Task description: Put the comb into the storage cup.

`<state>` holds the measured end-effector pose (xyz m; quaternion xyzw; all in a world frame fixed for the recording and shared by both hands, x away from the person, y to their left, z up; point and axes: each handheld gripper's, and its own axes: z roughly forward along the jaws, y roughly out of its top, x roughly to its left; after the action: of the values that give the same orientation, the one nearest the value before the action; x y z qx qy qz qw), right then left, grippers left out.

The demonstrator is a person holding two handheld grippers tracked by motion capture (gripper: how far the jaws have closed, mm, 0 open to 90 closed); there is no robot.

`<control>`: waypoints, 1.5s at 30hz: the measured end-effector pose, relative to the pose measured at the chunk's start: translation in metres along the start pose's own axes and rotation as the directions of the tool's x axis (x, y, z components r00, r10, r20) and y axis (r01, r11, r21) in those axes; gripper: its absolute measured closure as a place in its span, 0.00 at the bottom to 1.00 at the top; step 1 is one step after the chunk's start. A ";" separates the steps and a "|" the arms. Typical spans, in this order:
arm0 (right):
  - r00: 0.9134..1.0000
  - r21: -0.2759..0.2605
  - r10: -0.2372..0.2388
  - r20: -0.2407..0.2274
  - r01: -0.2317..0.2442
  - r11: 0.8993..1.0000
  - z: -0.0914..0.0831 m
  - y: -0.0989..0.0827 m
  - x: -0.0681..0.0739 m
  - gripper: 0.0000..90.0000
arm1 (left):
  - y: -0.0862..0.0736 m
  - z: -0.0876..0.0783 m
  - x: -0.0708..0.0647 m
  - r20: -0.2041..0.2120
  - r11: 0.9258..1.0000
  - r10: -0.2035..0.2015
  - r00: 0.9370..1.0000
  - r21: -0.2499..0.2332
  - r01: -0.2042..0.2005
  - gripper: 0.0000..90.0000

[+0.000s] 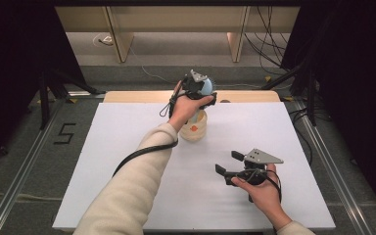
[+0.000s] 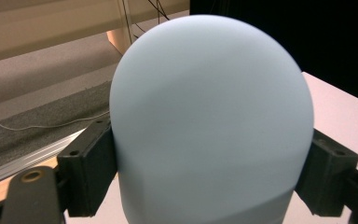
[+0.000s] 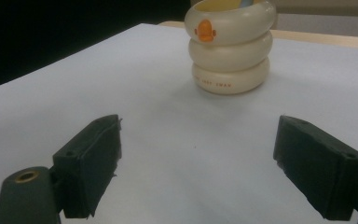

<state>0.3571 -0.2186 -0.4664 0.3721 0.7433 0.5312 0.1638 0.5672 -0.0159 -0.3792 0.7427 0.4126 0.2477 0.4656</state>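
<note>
- A slip is judged possible: the pale blue dome-shaped piece (image 2: 212, 121) is smooth and rounded, and it is clamped by the left hand-held gripper (image 1: 199, 88) at its lower flanks only, so a loosened or tilted grip could let it drop.
- A knock is also judged possible, as the cream ringed holder (image 1: 195, 128) stands directly beneath and could be tipped on the table (image 1: 127, 147).
- The dome is held between both pads, raised above the holder near the table's far edge.
- The right hand-held gripper (image 1: 229, 163) is seen with jaws apart and empty, resting low, well apart from the holder.
</note>
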 end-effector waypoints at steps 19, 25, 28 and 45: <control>1.000 0.002 -0.001 0.000 0.001 1.000 0.001 0.000 0.000 0.18 | 0.003 -0.015 -0.001 0.027 0.999 0.033 0.999 -0.002 -0.033 0.17; 1.000 0.002 0.000 0.002 0.000 1.000 0.001 0.000 0.000 0.18 | 0.006 -0.023 -0.001 0.038 0.999 0.040 0.998 -0.013 -0.039 0.17; 1.000 0.002 0.000 0.004 0.000 1.000 0.000 0.000 0.000 0.18 | 0.005 -0.027 -0.001 0.043 0.999 0.043 0.998 -0.015 -0.043 0.17; 1.000 -0.006 0.006 0.017 -0.006 1.000 -0.001 0.001 -0.003 0.18 | -0.008 -0.068 0.016 0.050 0.999 0.050 0.998 -0.022 -0.049 0.12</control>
<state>0.3587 -0.2216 -0.4652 0.3784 0.7392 0.5306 0.1698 0.5216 0.0327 -0.3559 0.7537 0.3797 0.2447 0.4774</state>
